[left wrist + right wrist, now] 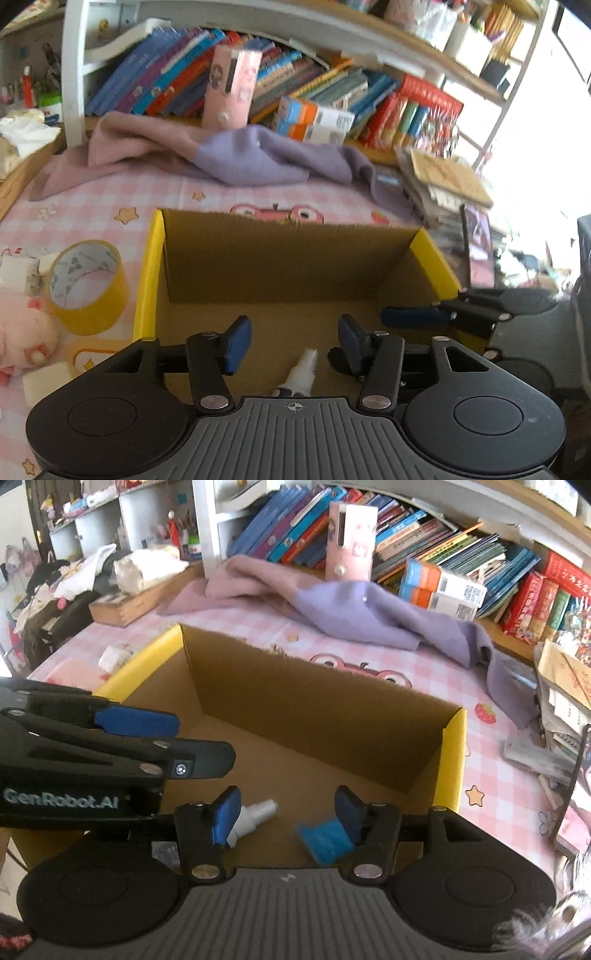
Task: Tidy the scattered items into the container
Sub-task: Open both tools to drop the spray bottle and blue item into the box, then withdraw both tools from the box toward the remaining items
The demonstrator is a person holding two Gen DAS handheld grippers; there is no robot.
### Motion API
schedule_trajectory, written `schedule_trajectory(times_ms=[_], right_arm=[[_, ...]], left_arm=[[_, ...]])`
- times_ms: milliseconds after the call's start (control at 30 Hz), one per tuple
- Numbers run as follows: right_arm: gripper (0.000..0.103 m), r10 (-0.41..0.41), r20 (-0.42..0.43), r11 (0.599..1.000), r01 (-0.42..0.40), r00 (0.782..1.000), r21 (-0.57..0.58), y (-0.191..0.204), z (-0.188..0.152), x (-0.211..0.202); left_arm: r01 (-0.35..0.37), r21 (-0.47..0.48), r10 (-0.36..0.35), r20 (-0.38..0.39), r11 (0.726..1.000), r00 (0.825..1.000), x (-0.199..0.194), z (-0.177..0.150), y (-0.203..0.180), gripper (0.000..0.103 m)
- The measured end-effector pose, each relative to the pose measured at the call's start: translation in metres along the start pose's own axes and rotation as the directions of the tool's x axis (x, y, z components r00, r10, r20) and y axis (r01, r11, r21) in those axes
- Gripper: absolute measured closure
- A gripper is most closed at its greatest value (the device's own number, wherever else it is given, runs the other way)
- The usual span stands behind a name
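- The left gripper point(293, 341) is hanging over the near end of the yellow-edged cardboard box point(153, 266), its blue pads wide apart and holding nothing.
- The right gripper point(286, 812) is sitting over the same box, jaws likewise spread wide and empty.
- A white spray bottle point(255, 818) is lying on the box floor, just past the right gripper's left pad; in the left wrist view it is showing at 6 o'clock, between the fingers.
- A small blue packet point(323, 838) is lying on the box floor beside the right gripper's right pad.
- In the right wrist view, the left gripper's body is crossing in from 9 o'clock, hiding part of the box's left wall.
- Outside the box, at 9 o'clock in the left wrist view, a roll of yellow tape point(88, 286) is standing on the pink checked tablecloth point(155, 188).
- A pink plush toy point(22, 328) is lying near the tape, at 8 o'clock.
- Beyond the box, at 12 o'clock, a purple cloth point(255, 158) is lying crumpled before a row of books point(184, 70).
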State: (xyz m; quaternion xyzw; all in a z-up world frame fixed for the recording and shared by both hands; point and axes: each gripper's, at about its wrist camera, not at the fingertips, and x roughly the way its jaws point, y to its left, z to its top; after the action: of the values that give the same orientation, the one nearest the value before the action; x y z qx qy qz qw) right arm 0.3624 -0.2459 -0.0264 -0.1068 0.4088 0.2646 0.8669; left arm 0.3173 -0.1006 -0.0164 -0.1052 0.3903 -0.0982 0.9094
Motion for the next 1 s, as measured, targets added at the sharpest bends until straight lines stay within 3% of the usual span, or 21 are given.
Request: schedule_trajectory(times_ms=[100, 233, 433, 633, 700, 833, 1000], right_arm=[[0.049, -0.010, 0.010, 1.000, 0.010, 1.000, 0.012, -0.003, 0.003, -0.009], [0.046, -0.028, 0.062, 1.000, 0.028, 0.998, 0.006, -0.004, 0.008, -0.030], [0.043, -0.066, 0.121, 0.997, 0.060, 0.990, 0.050, 0.002, 0.000, -0.048], [0.042, -0.155, 0.153, 0.987, 0.147, 0.976, 0.068, 0.019, -0.013, -0.071], [0.041, -0.191, 0.161, 0.980, 0.177, 0.968, 0.095, 0.027, -0.021, -0.079], [0.023, -0.262, 0.214, 0.959, 0.229, 0.941, 0.165, 0.045, -0.039, -0.101], [0.020, -0.317, 0.279, 0.939, 0.259, 0.907, 0.224, 0.078, -0.056, -0.131]], left_arm=[[-0.001, -0.004, 0.002, 0.028, 1.000, 1.000, -0.010, 0.001, -0.002, 0.045], [-0.016, 0.010, 0.015, 0.076, 1.000, 0.997, -0.028, 0.003, -0.002, 0.033], [-0.023, -0.023, 0.026, 0.140, 0.999, 0.990, -0.047, -0.001, 0.001, 0.031], [0.001, -0.054, 0.008, 0.169, 0.999, 0.986, -0.064, -0.023, 0.008, 0.030], [0.007, -0.041, 0.001, 0.175, 0.999, 0.985, -0.073, -0.030, 0.010, 0.029], [0.001, 0.005, -0.002, 0.204, 1.000, 0.979, -0.096, -0.045, 0.016, 0.026], [-0.025, 0.067, 0.009, 0.234, 0.997, 0.972, -0.128, -0.063, 0.025, 0.016]])
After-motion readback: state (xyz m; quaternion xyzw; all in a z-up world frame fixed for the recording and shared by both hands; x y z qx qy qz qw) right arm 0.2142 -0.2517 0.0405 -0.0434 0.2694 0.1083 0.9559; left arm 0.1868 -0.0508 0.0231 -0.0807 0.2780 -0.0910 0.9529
